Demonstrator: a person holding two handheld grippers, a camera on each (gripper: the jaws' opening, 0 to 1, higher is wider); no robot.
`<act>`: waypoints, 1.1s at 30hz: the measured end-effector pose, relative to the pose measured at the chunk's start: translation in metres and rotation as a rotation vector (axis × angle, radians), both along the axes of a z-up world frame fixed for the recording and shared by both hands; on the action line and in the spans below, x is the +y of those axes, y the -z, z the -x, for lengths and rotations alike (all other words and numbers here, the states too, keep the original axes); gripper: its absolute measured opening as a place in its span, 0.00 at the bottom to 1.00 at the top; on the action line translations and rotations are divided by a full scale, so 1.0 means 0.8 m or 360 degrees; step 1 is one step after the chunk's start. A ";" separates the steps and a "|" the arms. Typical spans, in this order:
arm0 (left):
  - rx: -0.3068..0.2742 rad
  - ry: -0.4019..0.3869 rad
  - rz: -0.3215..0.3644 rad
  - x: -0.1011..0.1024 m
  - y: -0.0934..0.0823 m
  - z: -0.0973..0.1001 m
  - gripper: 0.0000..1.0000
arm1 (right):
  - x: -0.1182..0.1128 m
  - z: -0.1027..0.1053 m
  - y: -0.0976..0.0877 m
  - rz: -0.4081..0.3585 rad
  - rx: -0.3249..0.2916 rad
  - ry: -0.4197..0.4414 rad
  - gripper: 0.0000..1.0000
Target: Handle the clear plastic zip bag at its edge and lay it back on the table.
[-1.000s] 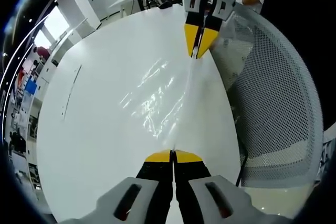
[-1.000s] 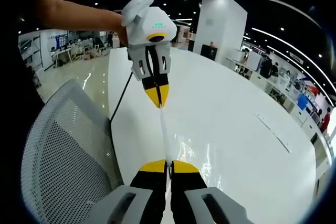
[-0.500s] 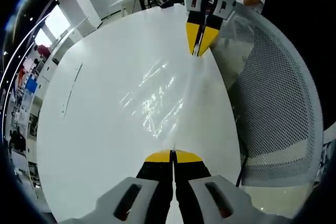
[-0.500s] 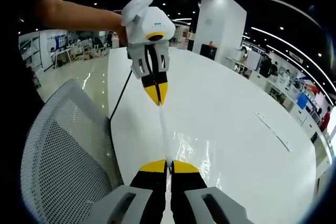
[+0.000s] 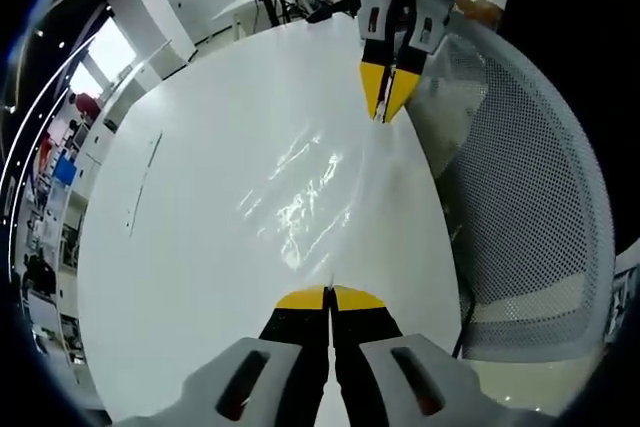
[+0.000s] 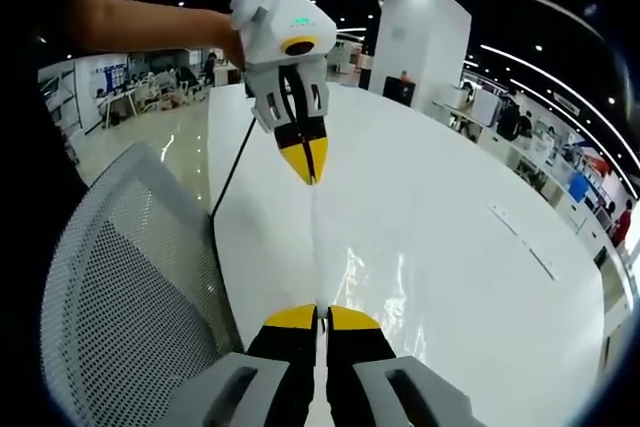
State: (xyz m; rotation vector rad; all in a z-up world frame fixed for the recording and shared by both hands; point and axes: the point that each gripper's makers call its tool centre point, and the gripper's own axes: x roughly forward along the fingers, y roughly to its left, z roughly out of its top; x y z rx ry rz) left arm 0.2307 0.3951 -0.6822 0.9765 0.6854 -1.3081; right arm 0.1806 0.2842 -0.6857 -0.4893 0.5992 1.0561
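Note:
A clear plastic zip bag hangs stretched between both grippers above the white table, glinting with creases. My left gripper is shut on one end of the bag's edge. At the other end my right gripper is shut on the same edge. In the right gripper view, the right gripper pinches the bag, whose taut edge runs up to the left gripper, held by a person's hand.
A grey mesh chair stands right against the table's edge, also seen as the mesh chair. A thin line marks the table top. Desks and a white pillar stand beyond.
Both grippers have moved slightly farther apart, pulling the bag's edge tauter. Both stay shut on the bag.

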 end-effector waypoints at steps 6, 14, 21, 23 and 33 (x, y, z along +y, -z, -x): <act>-0.0019 0.0026 0.0013 -0.009 -0.006 0.001 0.00 | -0.008 0.004 0.005 0.0006 0.0016 0.0031 0.00; -0.0060 0.0101 -0.0021 -0.020 -0.010 0.012 0.00 | -0.019 0.007 0.009 0.0016 0.0037 0.0045 0.00; -0.0075 0.0133 -0.0001 -0.030 -0.014 0.018 0.00 | -0.018 0.014 -0.002 -0.0065 0.0080 0.0037 0.07; -0.0082 0.0143 -0.0008 -0.032 -0.013 0.019 0.00 | -0.017 0.016 -0.005 -0.0070 0.0079 0.0021 0.09; -0.0147 0.0122 0.0001 -0.037 -0.018 0.014 0.00 | -0.016 0.006 -0.034 -0.0138 0.0087 0.0047 0.12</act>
